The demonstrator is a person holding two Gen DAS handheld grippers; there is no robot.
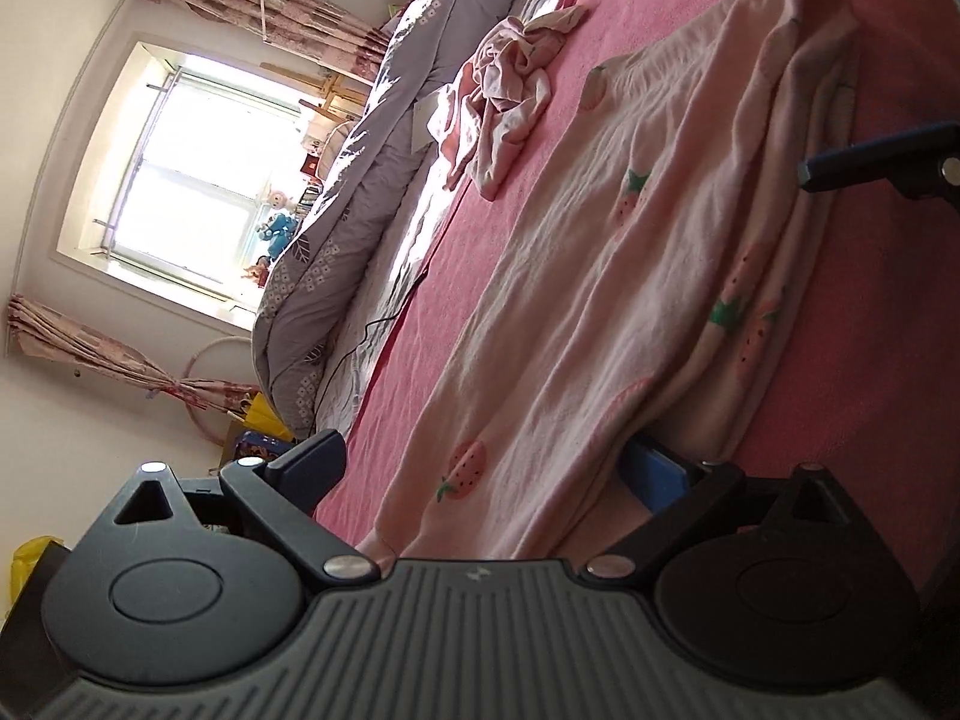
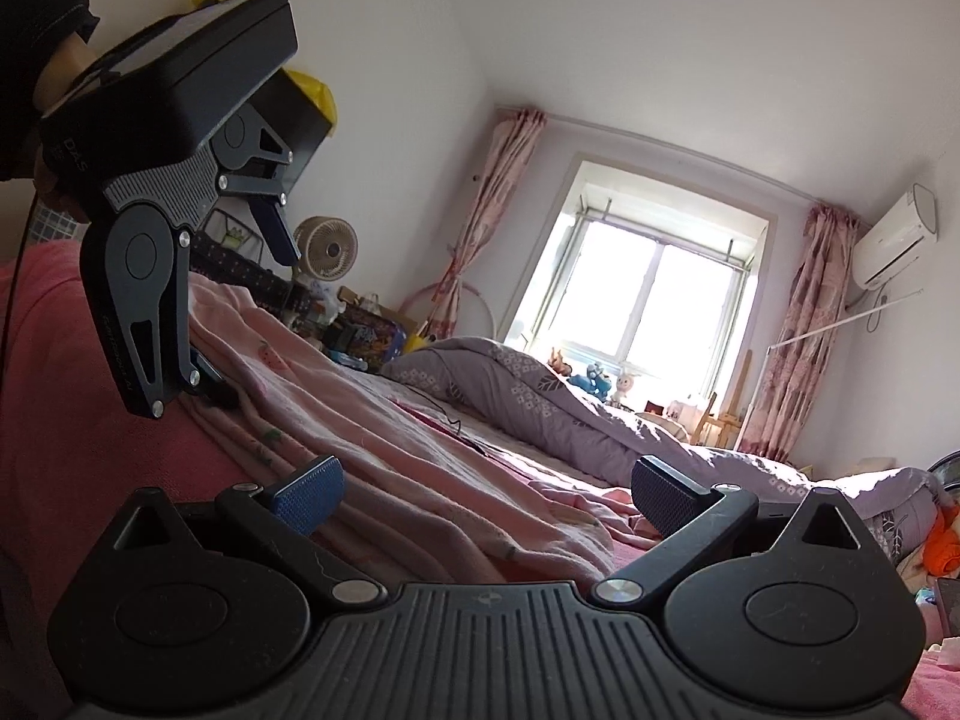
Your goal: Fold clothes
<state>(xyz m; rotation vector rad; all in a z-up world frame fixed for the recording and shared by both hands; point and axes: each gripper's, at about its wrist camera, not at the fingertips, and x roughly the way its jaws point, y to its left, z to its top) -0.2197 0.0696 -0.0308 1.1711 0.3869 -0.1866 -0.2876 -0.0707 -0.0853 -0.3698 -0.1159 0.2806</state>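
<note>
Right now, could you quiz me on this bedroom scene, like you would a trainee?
1. True or false: the strawberry-print garment lies spread on the pink bedcover.
2. The left gripper is: A) shut on nothing, B) open, with the cloth's edge between its fingers, C) out of view.
3. Fill in: beyond the spread garment sits a crumpled ____ pile of clothes.

Key: 1 true. 2 B; the right gripper is open too. 3 pink.

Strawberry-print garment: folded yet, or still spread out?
Spread, not folded: the strawberry-print garment lies flat along the pink bedcover, one long edge doubled over.
</note>
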